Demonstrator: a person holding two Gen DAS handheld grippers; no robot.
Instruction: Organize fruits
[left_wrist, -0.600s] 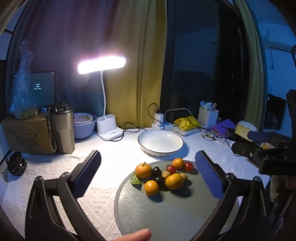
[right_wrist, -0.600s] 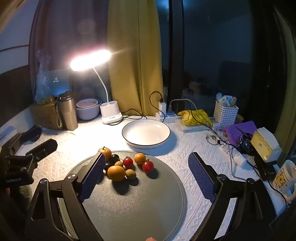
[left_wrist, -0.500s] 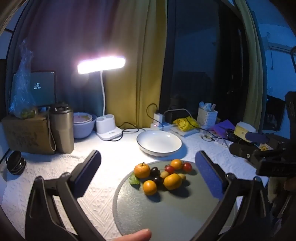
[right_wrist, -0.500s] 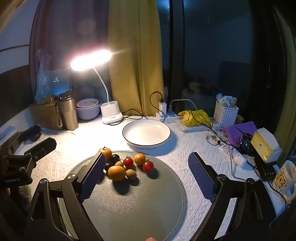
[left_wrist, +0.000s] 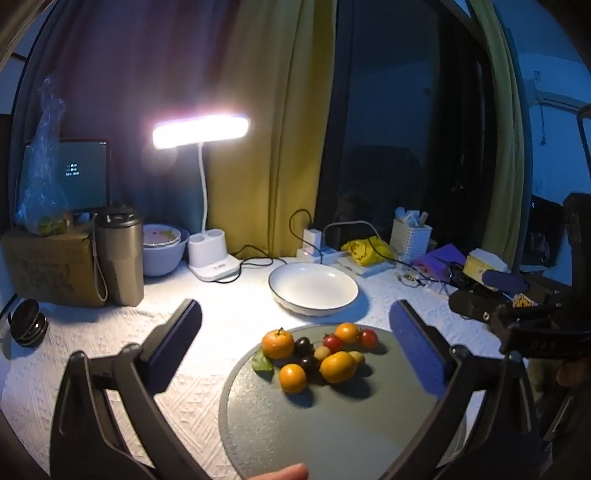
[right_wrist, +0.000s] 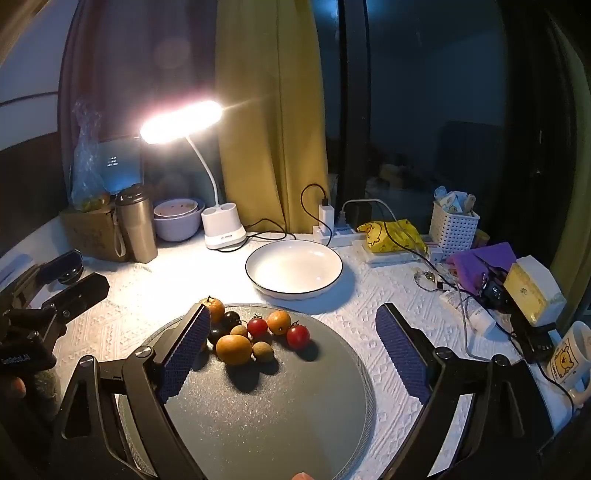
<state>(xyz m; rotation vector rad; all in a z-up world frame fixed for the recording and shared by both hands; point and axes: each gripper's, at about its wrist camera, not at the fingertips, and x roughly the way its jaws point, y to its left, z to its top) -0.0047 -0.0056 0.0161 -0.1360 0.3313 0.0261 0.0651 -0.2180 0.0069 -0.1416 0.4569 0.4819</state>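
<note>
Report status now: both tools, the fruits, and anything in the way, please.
Left tool open, right tool open, both empty. Fruits clustered on grey mat, white plate empty behind. Path clear.

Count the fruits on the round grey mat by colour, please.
Orange round fruits: 4
Red cherry tomatoes: 2
Dark purple grapes: 2
Small pale brown fruits: 2
Total: 10, all on the round grey mat
</note>
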